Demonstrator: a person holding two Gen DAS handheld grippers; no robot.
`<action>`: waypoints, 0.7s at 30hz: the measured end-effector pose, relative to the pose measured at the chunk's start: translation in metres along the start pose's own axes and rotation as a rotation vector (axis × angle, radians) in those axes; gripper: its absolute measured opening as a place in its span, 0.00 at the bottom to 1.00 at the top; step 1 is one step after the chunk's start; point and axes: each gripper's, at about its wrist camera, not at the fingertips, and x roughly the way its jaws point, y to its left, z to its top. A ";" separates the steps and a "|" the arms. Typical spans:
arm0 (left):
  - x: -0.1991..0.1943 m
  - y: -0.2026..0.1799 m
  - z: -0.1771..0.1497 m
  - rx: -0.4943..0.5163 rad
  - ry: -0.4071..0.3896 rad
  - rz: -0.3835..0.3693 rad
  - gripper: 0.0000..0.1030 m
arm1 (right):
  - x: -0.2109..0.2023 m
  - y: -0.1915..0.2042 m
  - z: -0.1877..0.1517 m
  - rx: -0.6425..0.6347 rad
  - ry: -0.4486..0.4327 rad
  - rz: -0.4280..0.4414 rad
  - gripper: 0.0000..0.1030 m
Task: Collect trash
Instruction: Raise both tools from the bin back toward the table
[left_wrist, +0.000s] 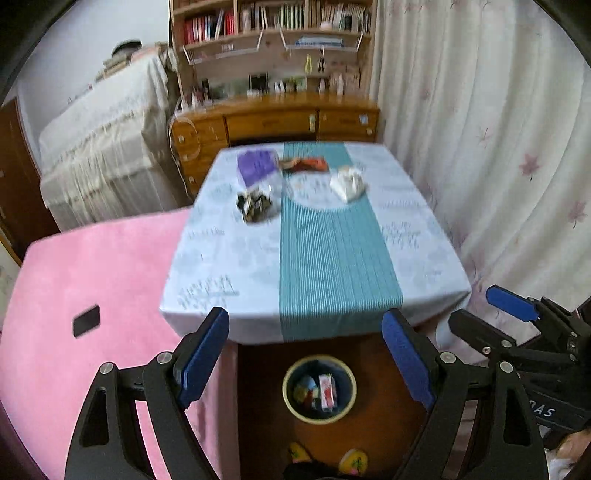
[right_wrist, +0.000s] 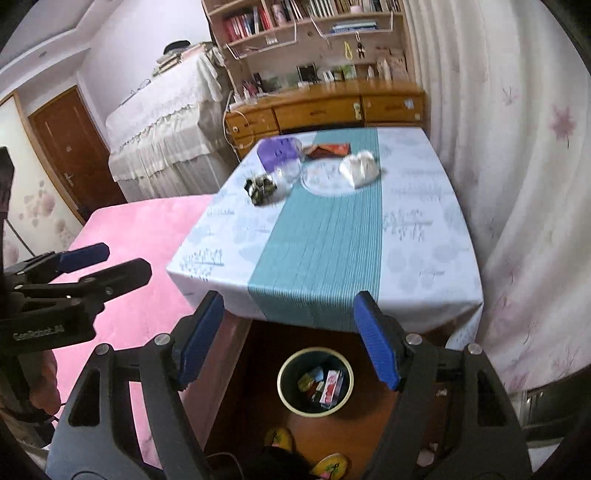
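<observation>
A: Far left, item one?
B: Pink bed (left_wrist: 92, 266), a small black object (left_wrist: 86, 320) lying on it.

A: Next?
B: Left gripper (left_wrist: 306, 354), jaws spread wide, nothing between them. It hangs above the near table edge, pointing down at the floor.

A: Table?
B: Table (left_wrist: 229, 258) under a pale cloth, teal runner (left_wrist: 332, 258) down its middle. At the far end, left to right: purple box (left_wrist: 256, 166), dark wrapper bundle (left_wrist: 256, 205) in front of it, red-orange packet (left_wrist: 304, 164) on the runner, crumpled white paper (left_wrist: 347, 182) on the runner's right edge.

A: Bin?
B: Bin (left_wrist: 319, 421) on the brown floor just before the table, wrappers already inside. Yellow slippers (left_wrist: 352, 461) below it.

A: Rightmost?
B: Right gripper (right_wrist: 290, 336), jaws released, empty, beside the left one. Curtain (left_wrist: 498, 147) behind.
</observation>
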 end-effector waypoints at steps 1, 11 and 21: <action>-0.009 -0.001 0.006 0.000 -0.012 0.003 0.84 | -0.006 0.000 0.005 -0.003 -0.008 0.005 0.68; -0.049 0.001 0.032 -0.040 -0.073 0.072 0.84 | -0.018 0.016 0.038 -0.067 -0.058 0.030 0.68; 0.035 0.050 0.058 -0.096 0.009 -0.013 0.84 | 0.046 0.023 0.066 -0.070 -0.033 0.008 0.68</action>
